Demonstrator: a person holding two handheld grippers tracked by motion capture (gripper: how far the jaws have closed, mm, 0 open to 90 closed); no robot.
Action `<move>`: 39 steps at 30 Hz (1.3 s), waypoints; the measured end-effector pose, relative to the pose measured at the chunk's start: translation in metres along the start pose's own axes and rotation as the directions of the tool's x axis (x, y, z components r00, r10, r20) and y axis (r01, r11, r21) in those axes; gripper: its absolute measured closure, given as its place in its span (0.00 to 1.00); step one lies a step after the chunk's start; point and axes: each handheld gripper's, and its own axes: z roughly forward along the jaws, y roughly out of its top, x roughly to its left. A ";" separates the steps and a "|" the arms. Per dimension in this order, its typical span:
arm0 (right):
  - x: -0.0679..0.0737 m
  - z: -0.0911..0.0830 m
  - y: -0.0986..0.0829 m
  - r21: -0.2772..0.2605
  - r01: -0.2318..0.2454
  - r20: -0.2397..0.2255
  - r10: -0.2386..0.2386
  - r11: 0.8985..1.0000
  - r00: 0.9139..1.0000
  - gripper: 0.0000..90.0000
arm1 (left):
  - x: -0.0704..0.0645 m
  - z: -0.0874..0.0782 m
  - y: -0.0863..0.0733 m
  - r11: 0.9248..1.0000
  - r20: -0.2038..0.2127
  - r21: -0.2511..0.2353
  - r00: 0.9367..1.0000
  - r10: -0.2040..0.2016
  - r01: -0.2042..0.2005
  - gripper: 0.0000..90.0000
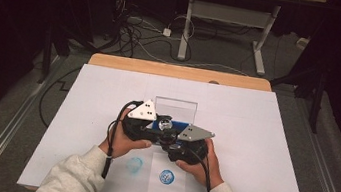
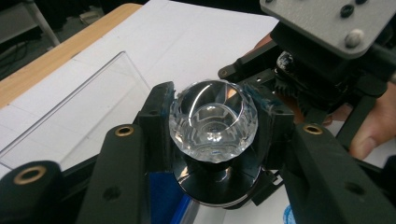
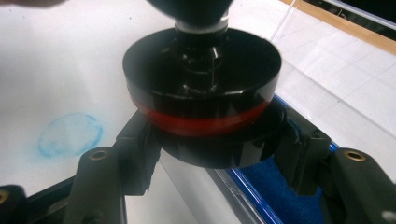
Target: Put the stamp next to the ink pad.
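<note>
High view: both grippers meet near the middle of the white sheet (image 1: 253, 138) that covers the table (image 1: 177, 70), just in front of a clear tray (image 1: 175, 108).
Stamp: a black round stamp with a faceted clear knob (image 2: 212, 122), a black disc body (image 3: 201, 77) and a red band at the base (image 3: 205, 122).
Left gripper (image 1: 154, 126): jaws clamped on the knob from both sides, as the left gripper view shows; a grip at the top leaves the base free for the other tool.
Right gripper (image 1: 176, 145): jaws closed around a black round piece (image 3: 219, 151) directly under the red band; whether this is a cap or part of the stamp I cannot tell.
Why held so: one tool on each end, off the sheet, reads as pulling or twisting the two parts apart, or joining them; a judgement only.
Ink pad: blue pad (image 3: 280, 193) lies just under and beside the right jaws, near the tray, handy for inking.
Prints: a faint blue ring (image 1: 134, 164) and a darker blue print (image 1: 167, 177) sit on the sheet toward its near edge, the darker one on a separate paper strip (image 1: 166, 191).
Risk: the smooth faceted knob could slip in the jaws if twisted hard.
</note>
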 end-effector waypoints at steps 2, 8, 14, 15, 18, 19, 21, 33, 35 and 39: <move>-0.001 -0.001 0.000 -0.010 -0.008 -0.004 0.008 1.000 1.000 0.43 | 0.000 0.001 0.000 1.000 0.001 -0.008 1.000 -0.006 0.006 0.61; -0.001 0.000 0.000 -0.013 -0.014 -0.006 0.014 1.000 1.000 0.43 | 0.000 0.003 -0.001 1.000 -0.007 -0.026 1.000 -0.013 0.013 0.61; -0.001 -0.002 0.000 -0.020 -0.020 -0.004 0.020 1.000 1.000 0.43 | 0.000 0.005 -0.001 1.000 -0.019 -0.028 1.000 -0.013 0.013 0.61; -0.002 -0.002 0.000 -0.025 -0.024 -0.006 0.023 0.999 1.000 0.43 | 0.000 0.006 -0.001 0.999 -0.014 -0.034 1.000 -0.020 0.019 0.61; -0.001 -0.002 0.000 -0.025 -0.024 -0.007 0.024 0.999 1.000 0.43 | 0.000 0.008 -0.002 0.999 -0.021 -0.044 0.999 -0.025 0.024 0.61; -0.001 -0.002 0.000 -0.032 -0.027 -0.006 0.027 0.999 1.000 0.43 | 0.000 0.010 -0.003 0.999 -0.011 -0.042 1.000 -0.026 0.025 0.61; -0.001 -0.002 0.000 -0.028 -0.023 0.000 0.023 0.999 1.000 0.43 | -0.001 0.012 -0.005 0.999 -0.012 -0.041 1.000 -0.024 0.023 0.61; 0.000 -0.004 -0.001 -0.035 -0.028 -0.003 0.028 0.999 1.000 0.43 | 0.002 0.011 -0.009 0.996 0.008 -0.073 0.998 -0.059 0.059 0.61; 0.000 -0.004 -0.002 -0.036 -0.027 -0.002 0.027 0.999 1.000 0.43 | 0.003 0.011 -0.010 0.995 0.019 -0.070 0.997 -0.071 0.072 0.61; 0.001 -0.004 -0.002 -0.035 -0.021 0.000 0.021 0.999 1.000 0.43 | 0.006 0.012 -0.013 0.992 0.041 -0.078 0.994 -0.100 0.103 0.61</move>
